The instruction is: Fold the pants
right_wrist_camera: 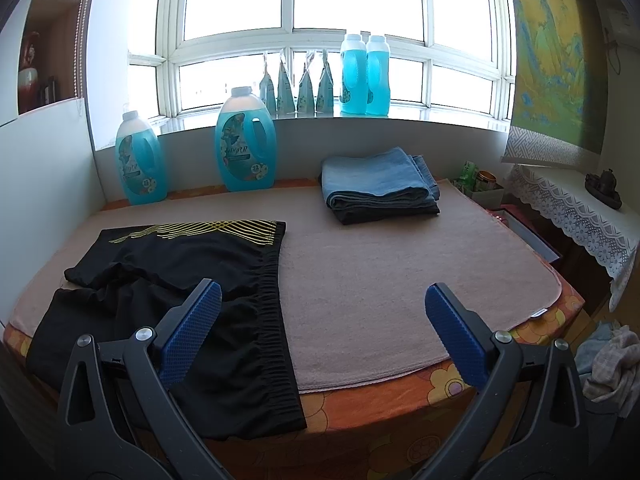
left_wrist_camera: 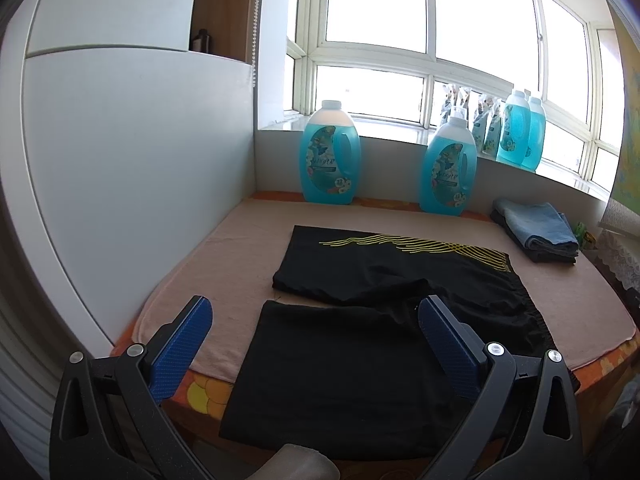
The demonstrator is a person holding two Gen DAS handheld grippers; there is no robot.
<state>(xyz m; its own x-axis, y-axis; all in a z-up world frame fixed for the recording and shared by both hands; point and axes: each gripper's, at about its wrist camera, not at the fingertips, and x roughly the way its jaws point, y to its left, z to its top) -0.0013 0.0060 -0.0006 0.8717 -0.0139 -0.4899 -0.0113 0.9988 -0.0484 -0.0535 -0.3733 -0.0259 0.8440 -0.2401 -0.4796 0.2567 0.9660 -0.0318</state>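
My left tongs hang released over the near leg of the black pants, and my right tongs gape just right of the ribbed elastic waistband. The pants lie spread on the bench's pink towel, smooth matte fabric with yellow wavy stripes on the far leg.

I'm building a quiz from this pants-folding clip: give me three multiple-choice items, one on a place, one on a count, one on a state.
1. Where does the folded clothes pile lie?
A. far right part of the pink towel
B. on the windowsill
C. on the black shorts

2. How many blue detergent bottles show?
A. two
B. four
C. six

3. How are the grippers?
A. both open, empty
B. both shut on cloth
C. left shut, right open

Answers: 1 A, the pile rests on the pink towel beyond the black shorts. 2 B, two on the bed, two on the windowsill. 3 A, left gripper and right gripper fingers stand apart, holding nothing.
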